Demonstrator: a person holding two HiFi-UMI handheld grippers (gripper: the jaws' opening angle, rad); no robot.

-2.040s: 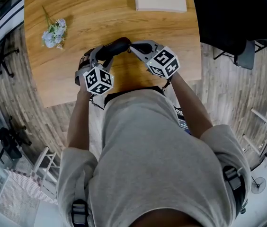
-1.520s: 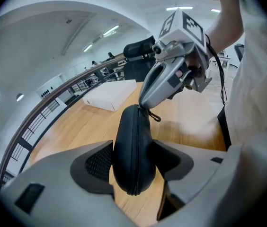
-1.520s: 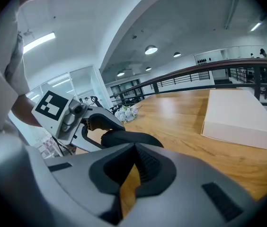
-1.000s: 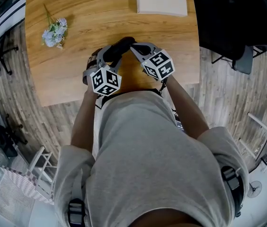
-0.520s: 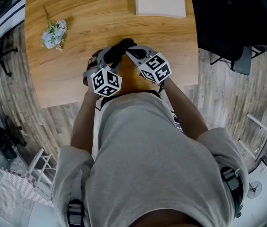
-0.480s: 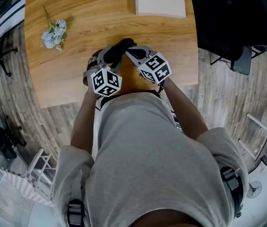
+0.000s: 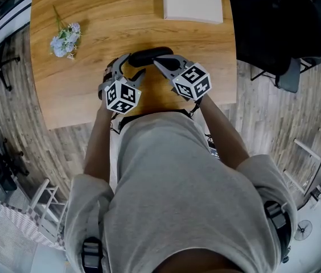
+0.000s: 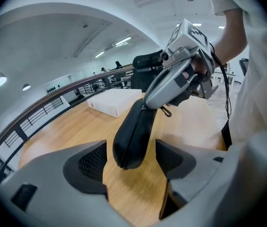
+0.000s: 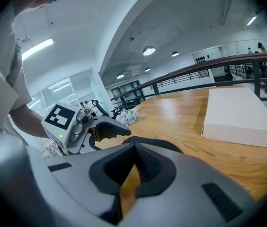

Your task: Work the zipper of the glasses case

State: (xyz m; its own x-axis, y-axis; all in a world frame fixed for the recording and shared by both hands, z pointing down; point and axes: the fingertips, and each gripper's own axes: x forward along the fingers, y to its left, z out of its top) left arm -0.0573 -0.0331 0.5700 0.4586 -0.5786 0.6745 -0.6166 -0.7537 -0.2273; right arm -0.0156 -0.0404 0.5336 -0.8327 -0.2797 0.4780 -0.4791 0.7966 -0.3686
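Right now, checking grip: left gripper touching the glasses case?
Apart: left gripper view shows gaps beside the glasses case between the left gripper's jaws, just opening.

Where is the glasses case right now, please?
In the head view the glasses case is central over the table, between the left gripper and right gripper.

The person wears a pale grey short-sleeved T-shirt (image 7: 177,186) with dark shoulder straps (image 7: 92,253), perhaps a harness. The left gripper (image 8: 132,161) and right gripper (image 9: 133,168) are grey plastic, each bearing 1 white cube (image 7: 119,95) of black square markers. A black cable (image 8: 227,109) trails from the right.
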